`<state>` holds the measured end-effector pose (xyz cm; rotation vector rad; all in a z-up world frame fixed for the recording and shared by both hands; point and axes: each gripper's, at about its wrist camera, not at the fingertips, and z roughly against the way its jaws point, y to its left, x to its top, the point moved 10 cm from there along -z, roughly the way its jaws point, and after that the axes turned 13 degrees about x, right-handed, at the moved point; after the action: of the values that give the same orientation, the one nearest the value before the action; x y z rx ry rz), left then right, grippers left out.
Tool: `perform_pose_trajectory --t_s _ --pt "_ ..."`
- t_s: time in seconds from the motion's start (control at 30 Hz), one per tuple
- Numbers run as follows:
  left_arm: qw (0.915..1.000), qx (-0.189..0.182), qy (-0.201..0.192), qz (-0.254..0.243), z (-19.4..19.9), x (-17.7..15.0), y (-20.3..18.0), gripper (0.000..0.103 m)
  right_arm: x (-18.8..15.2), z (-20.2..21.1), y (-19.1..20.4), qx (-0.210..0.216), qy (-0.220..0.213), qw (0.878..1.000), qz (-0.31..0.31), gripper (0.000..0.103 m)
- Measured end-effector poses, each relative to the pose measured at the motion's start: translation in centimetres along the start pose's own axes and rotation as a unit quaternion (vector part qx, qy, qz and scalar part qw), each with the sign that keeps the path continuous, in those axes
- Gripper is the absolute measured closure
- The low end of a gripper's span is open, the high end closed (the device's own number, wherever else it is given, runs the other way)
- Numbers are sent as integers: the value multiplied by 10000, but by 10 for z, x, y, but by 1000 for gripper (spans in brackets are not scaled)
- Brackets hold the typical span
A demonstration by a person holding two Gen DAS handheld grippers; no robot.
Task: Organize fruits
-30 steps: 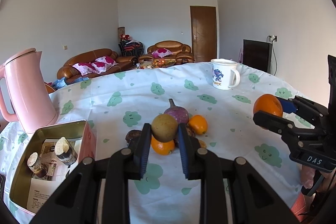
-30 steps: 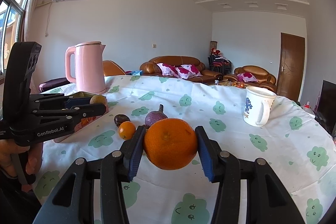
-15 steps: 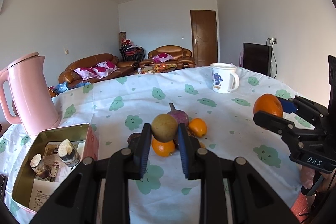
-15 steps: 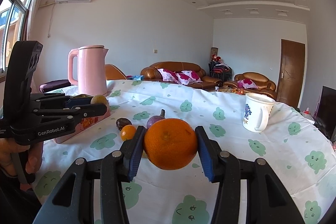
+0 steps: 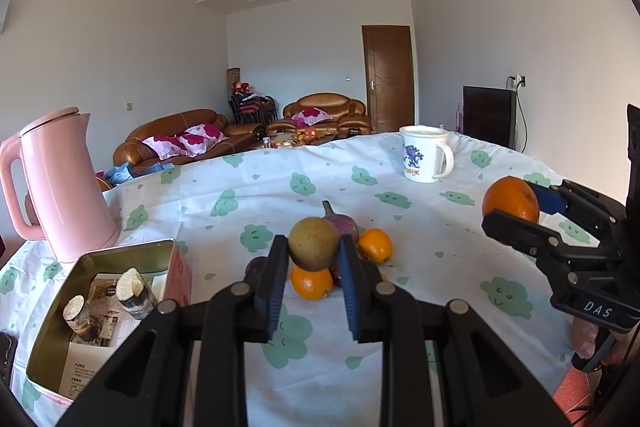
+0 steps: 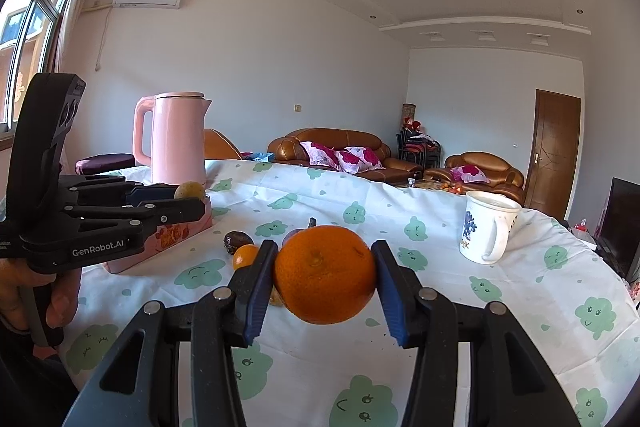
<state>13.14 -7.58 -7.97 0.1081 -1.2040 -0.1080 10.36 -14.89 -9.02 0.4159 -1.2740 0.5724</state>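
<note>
Fruit in both grips, above a tablecloth printed with green clouds. Seen from the left wrist, the left gripper [image 5: 313, 267] pinches a brownish-green round fruit [image 5: 313, 243] between its blue pads, held clear of the cloth. Straight ahead and below lies the loose pile: a small orange [image 5: 311, 283], a second small orange [image 5: 375, 245] and a purple stemmed fruit [image 5: 343, 223]. The open pink tin [image 5: 100, 255], holding two corked jars and some papers, sits low to the left, just beside this gripper and in front of the pink kettle [image 5: 60, 183]; the right gripper [image 5: 516, 213] hangs well apart on the far right.

Seen from the right wrist, the right gripper [image 6: 324, 281] clamps a large orange [image 6: 325, 273], the pile partly hidden behind it. The tin [image 6: 180, 231] lies to the left, past the left gripper [image 6: 188, 197], which hovers over its near edge with its fruit. If the tin is the destination, which cannot be confirmed, the left hand is plainly nearer. A white mug [image 6: 486, 227] stands off to the right.
</note>
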Motion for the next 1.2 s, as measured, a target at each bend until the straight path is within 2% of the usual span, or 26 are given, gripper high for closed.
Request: perform_pose_trajectory --t_s 0.6,1.2 --pt "9996 154 -219 46 11 11 12 76 11 3 9 -4 -79 9999 153 53" --pt "9991 309 -160 253 9 8 37 76 40 -18 32 482 -93 9985 224 53"
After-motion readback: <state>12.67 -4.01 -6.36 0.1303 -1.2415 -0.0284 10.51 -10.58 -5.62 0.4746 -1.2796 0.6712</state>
